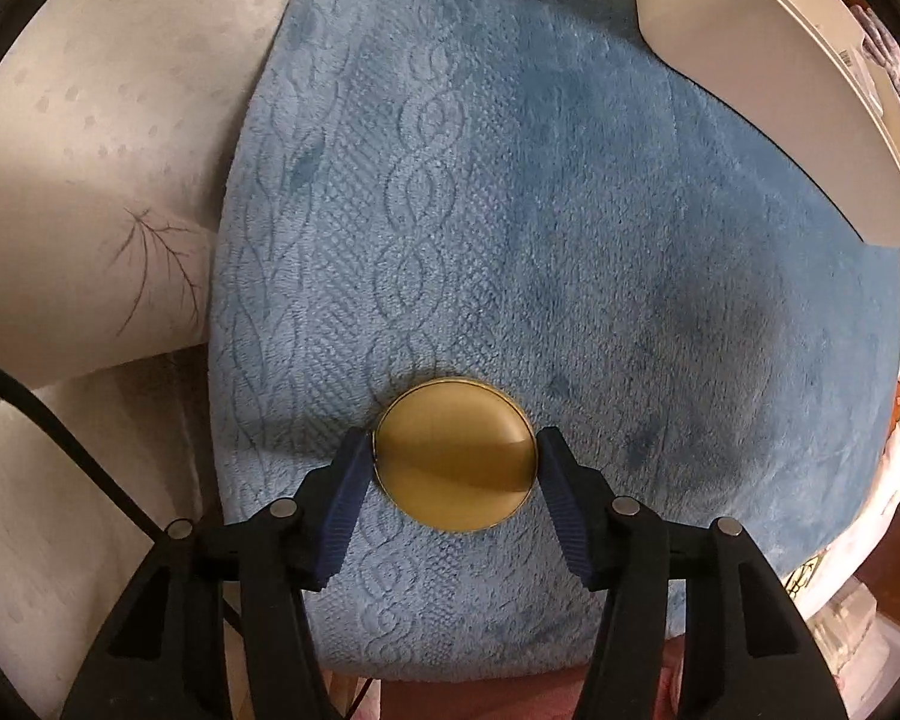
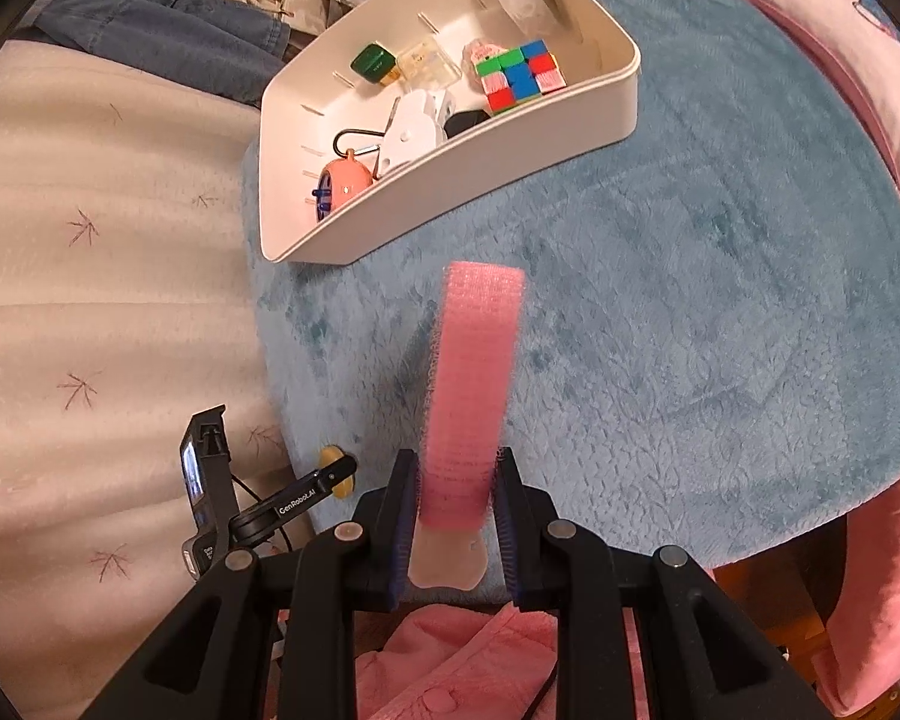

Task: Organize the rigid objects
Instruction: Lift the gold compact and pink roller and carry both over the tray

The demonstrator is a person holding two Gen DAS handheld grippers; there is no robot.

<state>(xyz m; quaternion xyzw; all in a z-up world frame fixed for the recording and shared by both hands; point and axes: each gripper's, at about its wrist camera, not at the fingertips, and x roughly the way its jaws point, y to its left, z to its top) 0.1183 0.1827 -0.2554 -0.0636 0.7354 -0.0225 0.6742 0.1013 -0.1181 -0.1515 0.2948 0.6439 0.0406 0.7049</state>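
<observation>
Warm dim indoor light, soft shadows on the blue blanket [image 1: 570, 210], strong fisheye bending, dark vignetted corners

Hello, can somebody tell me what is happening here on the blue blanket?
A person is tidying small objects into a white bin on the blue blanket, with a gripper in each hand. The right gripper is shut on a pink roller, held above the blanket, not yet in the bin. The left gripper points down over a gold disc lying on the blanket, one of the jaws at each side of it. The bin already holds a colour cube and other small things.
</observation>
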